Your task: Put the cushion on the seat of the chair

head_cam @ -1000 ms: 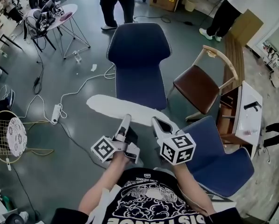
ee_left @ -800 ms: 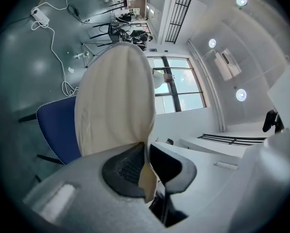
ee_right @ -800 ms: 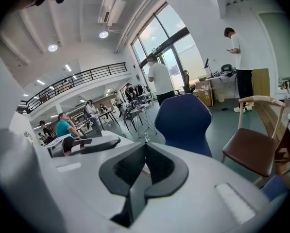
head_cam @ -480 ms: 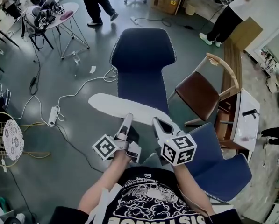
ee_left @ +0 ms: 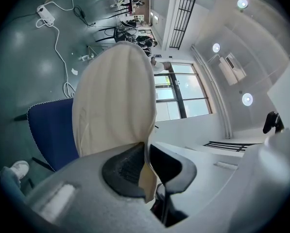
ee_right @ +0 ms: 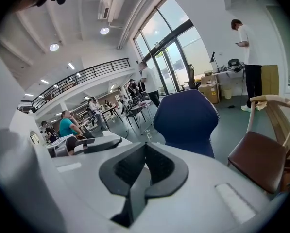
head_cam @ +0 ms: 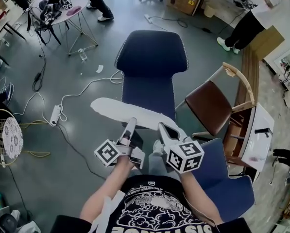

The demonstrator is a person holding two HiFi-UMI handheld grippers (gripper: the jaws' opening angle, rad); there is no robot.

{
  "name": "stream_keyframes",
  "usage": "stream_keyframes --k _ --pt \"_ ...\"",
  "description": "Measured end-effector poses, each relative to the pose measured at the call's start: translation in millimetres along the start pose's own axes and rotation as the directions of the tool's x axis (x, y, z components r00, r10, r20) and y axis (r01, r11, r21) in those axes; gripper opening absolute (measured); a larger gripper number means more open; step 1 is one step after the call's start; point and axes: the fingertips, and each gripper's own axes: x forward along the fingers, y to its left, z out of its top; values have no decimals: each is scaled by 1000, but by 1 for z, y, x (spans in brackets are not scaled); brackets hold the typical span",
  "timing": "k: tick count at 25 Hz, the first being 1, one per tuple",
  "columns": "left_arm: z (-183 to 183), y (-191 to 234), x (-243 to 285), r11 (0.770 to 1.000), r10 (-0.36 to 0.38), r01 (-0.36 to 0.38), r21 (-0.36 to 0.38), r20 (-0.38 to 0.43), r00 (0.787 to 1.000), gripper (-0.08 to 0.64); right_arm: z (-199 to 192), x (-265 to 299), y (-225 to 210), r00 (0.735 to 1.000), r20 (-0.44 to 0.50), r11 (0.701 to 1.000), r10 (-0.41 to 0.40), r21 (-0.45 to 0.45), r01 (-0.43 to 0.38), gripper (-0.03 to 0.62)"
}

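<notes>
A dark blue chair [head_cam: 152, 76] faces me, its back [ee_right: 186, 120] also showing in the right gripper view. I hold a flat cream cushion [head_cam: 120, 111] level in the air in front of it; in the head view it overlaps the front of the seat. My left gripper [head_cam: 130, 126] is shut on the cushion's near edge, and the cushion [ee_left: 113, 101] fills the view ahead of the left gripper [ee_left: 147, 152]. My right gripper [head_cam: 162, 128] grips the same edge further right. In its own view the right gripper [ee_right: 145, 147] is shut, with a thin strip pinched between the pads.
A brown wooden-armed chair [head_cam: 210, 101] stands right of the blue one. Another blue chair [head_cam: 222, 178] is close at my right, beside a white table [head_cam: 256, 135]. Cables and a power strip [head_cam: 55, 114] lie on the floor at left. People [head_cam: 261, 13] stand at the back.
Both grippers have carried the cushion a little closer to the blue chair. The person at the back has walked off to the left.
</notes>
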Motion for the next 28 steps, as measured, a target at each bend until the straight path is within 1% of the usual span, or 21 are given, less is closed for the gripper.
stream_keyframes --k 4,8,10,13,17,21,28 --pt "-4 14 22 1000 24 -24 -4 53 998 38 8 12 -28 998 -39 999 44 -3 -44 -3" --pt "-9 28 50 999 33 -33 -2 78 996 40 20 26 -55 995 -68 997 74 -21 -75 -3" --pt "-12 36 63 999 37 -36 -13 91 995 39 22 33 -64 993 -82 996 88 -23 -90 -3" --pt "-13 47 83 999 38 -34 -32 115 993 40 24 42 -79 991 -94 995 97 -14 -99 -3" --pt "-11 63 104 999 44 -41 -24 144 989 40 21 51 -98 988 -116 994 105 2 -105 -3" --pt "-13 80 124 998 48 -42 -36 164 985 40 17 63 -114 982 -144 992 122 -2 -123 -3" --pt "-14 98 152 1000 21 -16 -26 182 983 40 17 78 -134 978 -158 991 134 -10 -137 -3"
